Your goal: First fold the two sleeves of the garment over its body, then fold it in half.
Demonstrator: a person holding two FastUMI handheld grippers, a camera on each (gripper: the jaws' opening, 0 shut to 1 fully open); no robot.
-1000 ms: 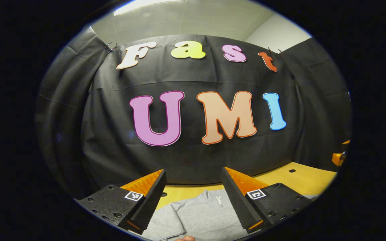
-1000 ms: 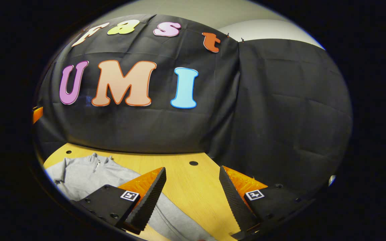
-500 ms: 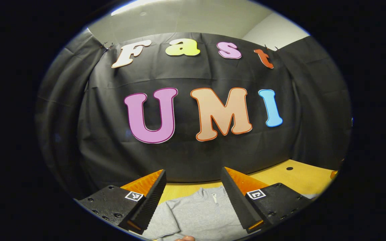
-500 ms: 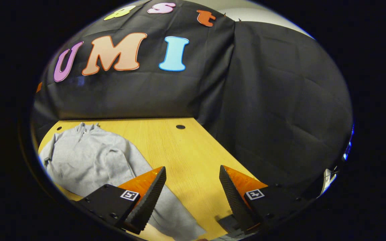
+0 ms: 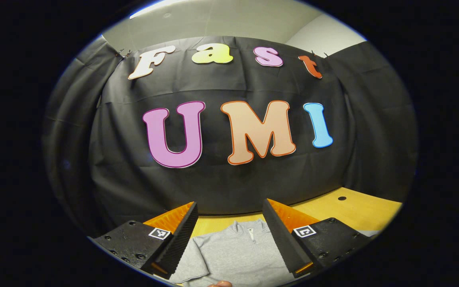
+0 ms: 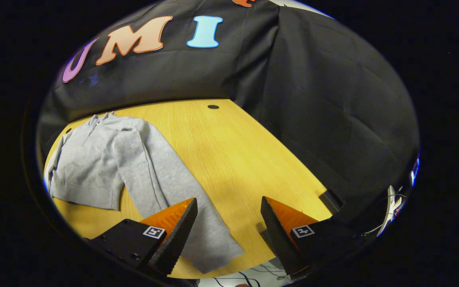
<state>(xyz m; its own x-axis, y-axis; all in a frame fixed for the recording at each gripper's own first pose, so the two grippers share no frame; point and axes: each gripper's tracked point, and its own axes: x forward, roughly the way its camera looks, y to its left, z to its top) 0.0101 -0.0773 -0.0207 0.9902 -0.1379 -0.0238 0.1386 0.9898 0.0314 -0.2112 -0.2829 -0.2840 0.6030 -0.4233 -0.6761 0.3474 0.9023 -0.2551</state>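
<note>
Black booth cloth [image 6: 313, 99] closes off the far and right sides of the wooden table [image 6: 229, 159]; I see it run along the table's right edge in the right gripper view. Two small dark holes mark the tabletop, one [image 6: 213, 107] near the far edge and one [image 6: 67, 130] just beside the garment's shoulder. Past the near table edge lie a few cables [image 6: 249, 275], and a fingertip [image 5: 220, 284] shows at the bottom of the left gripper view.

The grey sweatshirt [image 6: 90, 159] lies flat on the left part of the table, collar [image 5: 249, 227] toward the far cloth, with a short zip at the neck. Its right sleeve [image 6: 181, 203] stretches out unfolded, slanting toward the near edge, where the cuff ends close to the rim. The hem lies straight across the near side of the body.

My left gripper [image 5: 229, 239] hangs above the sweatshirt's chest, jaws spread, nothing between them. My right gripper [image 6: 227, 235] hangs over the sleeve's lower end, jaws likewise spread and empty; the sleeve passes beneath its left finger [image 6: 173, 235].

Bare wood lies open between the sleeve and the right-hand cloth.
</note>
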